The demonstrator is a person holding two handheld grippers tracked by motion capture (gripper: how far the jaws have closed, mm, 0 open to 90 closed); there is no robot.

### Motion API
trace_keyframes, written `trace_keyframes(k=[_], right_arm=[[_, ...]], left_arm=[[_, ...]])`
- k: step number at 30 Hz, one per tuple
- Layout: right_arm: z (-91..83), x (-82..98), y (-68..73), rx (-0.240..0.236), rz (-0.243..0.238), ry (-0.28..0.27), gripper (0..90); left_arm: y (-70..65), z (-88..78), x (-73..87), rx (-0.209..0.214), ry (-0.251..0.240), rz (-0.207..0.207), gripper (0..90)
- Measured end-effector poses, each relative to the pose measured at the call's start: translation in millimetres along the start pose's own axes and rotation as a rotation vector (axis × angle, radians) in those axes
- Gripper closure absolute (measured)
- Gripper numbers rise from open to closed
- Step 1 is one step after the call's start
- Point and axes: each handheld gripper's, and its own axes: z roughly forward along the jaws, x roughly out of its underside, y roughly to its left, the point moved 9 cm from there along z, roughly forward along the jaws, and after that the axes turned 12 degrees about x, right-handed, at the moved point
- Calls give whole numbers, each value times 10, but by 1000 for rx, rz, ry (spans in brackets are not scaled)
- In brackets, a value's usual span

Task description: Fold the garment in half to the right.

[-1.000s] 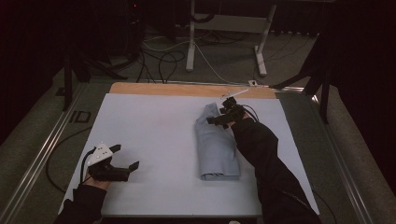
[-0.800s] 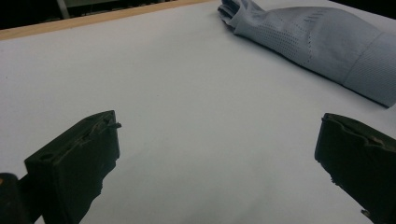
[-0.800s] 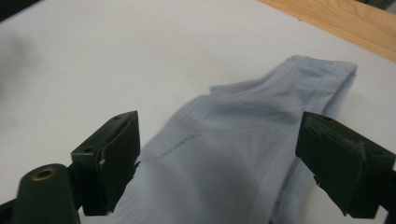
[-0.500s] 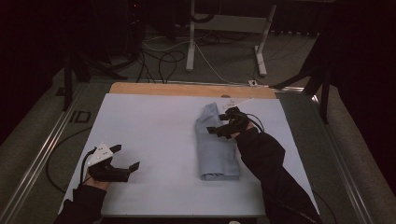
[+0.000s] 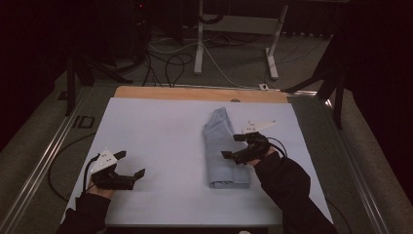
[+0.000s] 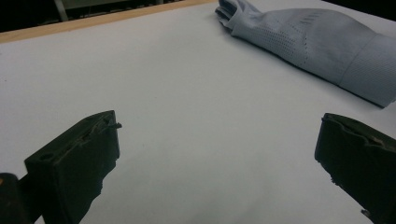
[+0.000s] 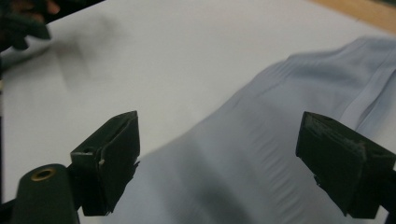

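Right gripper view: right gripper [image 7: 219, 163] jaws wide apart, gripping nothing — pulled near-ward from the far end to mid-length of the folded garment [image 5: 225, 151], right of centre | left gripper [image 5: 127, 166] open, idle near-left | fold likely complete.

The white tabletop [image 5: 160, 126] lies bare across its left and middle area, giving open passage between the left tongs [image 5: 130, 164] and the folded grey garment [image 5: 221, 146]. The garment is the single obstacle on the surface, lying lengthwise right of centre. The right tongs [image 5: 233, 146] hang over its right edge, jaws spread, nothing between them. A narrow bare strip runs between the garment and the tabletop's right edge. The left tongs, jaws spread, have bare surface ahead.
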Motion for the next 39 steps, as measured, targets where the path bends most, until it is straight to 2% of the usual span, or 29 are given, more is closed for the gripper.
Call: trace_keyframes(k=[1,2,5,6,8,10,13,15,17,20,22,23,25,31,36,39], right_arm=[[0,0,0,0,0,0,137],[-40,126,42,-8,0,19,135],[-64,229,76,-22,13,33,137],[-92,372,80,-13,19,61,166],[-136,461,70,-6,26,65,261],[-182,575,53,15,27,81,314],[-242,748,26,93,-12,106,368],[-256,799,23,99,-1,112,384],[-273,969,-14,141,20,149,397],[-276,1103,-26,146,62,176,434],[-268,1135,-18,140,73,186,466],[-263,1183,1,136,77,208,524],[-262,1206,22,120,96,224,571],[-308,1254,103,85,123,247,853],[-439,1238,136,70,145,232,867],[-498,1287,136,70,173,232,867]], left_arm=[[-3,-2,-1,1,-1,4,11],[2,-1,5,1,4,4,11],[13,3,8,1,2,-5,11],[13,1,6,0,3,1,11],[14,-4,2,-1,0,-2,11],[15,-7,0,-3,-1,-3,11],[12,-5,0,-2,-1,0,11],[16,-4,1,-3,0,-4,11],[13,3,5,-3,5,1,11],[15,4,5,-4,3,-3,11],[13,6,8,-3,6,-2,11],[11,11,8,-3,5,-2,11],[10,10,9,-3,5,-4,11],[19,2,10,-4,5,-5,11],[20,-1,7,-6,5,-3,11],[17,8,12,-4,8,-1,11]])
